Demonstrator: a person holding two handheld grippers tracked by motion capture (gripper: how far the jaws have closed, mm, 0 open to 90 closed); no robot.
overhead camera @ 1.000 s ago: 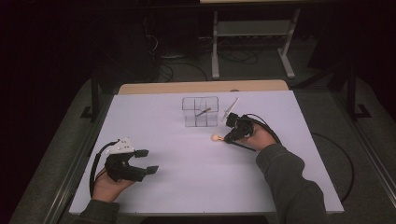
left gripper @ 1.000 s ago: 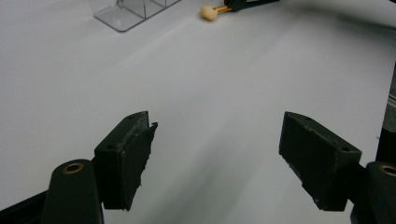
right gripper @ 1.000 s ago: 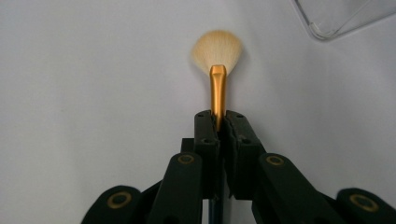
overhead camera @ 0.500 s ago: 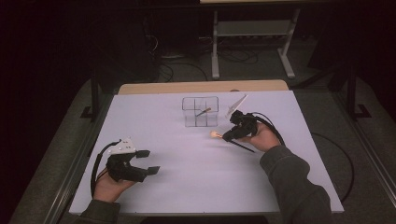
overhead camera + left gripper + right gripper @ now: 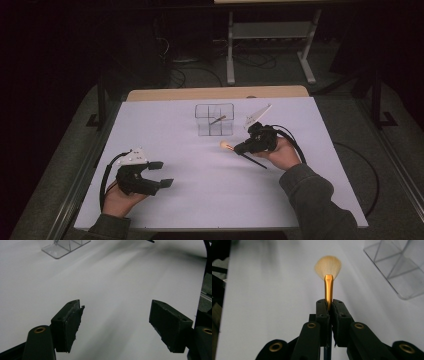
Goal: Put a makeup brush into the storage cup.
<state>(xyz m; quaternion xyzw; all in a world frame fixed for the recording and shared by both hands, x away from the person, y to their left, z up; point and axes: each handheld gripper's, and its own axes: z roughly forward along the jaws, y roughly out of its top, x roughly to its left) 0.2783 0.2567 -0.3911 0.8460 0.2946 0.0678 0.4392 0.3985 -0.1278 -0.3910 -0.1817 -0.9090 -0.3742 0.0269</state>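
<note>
We held the right tool [image 5: 329,305] pinched on a fan brush [image 5: 328,272] above the bench [image 5: 200,200], near the clear organiser [image 5: 215,120]; our left tool [image 5: 116,322] rested spread, holding nothing.

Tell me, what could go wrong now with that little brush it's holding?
The right gripper pinches the makeup brush only on its narrow gold collar, so the brush might swivel or slip. The clear organizer looks light and already holds one item; a nudge from the long handle could shift or tip it. The soft bristles could crush against a divider.
</note>
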